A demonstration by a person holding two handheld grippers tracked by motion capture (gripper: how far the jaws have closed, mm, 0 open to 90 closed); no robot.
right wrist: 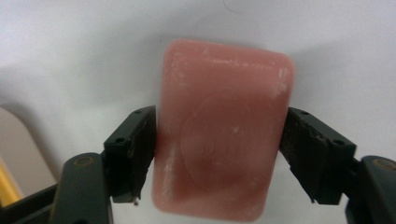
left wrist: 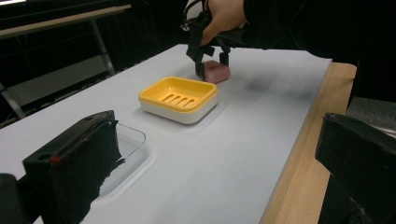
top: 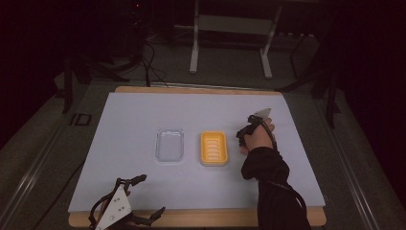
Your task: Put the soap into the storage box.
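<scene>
The yellow soap dish (top: 213,148) and clear tray (top: 170,144) are sitting empty; the right gripper (right wrist: 219,154) is pinching the pink soap (right wrist: 224,144), while the left gripper (top: 143,196) is resting spread wide

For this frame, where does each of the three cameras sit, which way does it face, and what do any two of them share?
High view: above the person's side, looking forward and down on the table; both forearms and tongs enter from below.
Left gripper view: rides the left tongs, low at the table's near edge, facing across to the yellow soap dish.
Right gripper view: rides the right tongs, looking down at the pink soap between its jaws.
Shared: both gripper views show the soap.
</scene>
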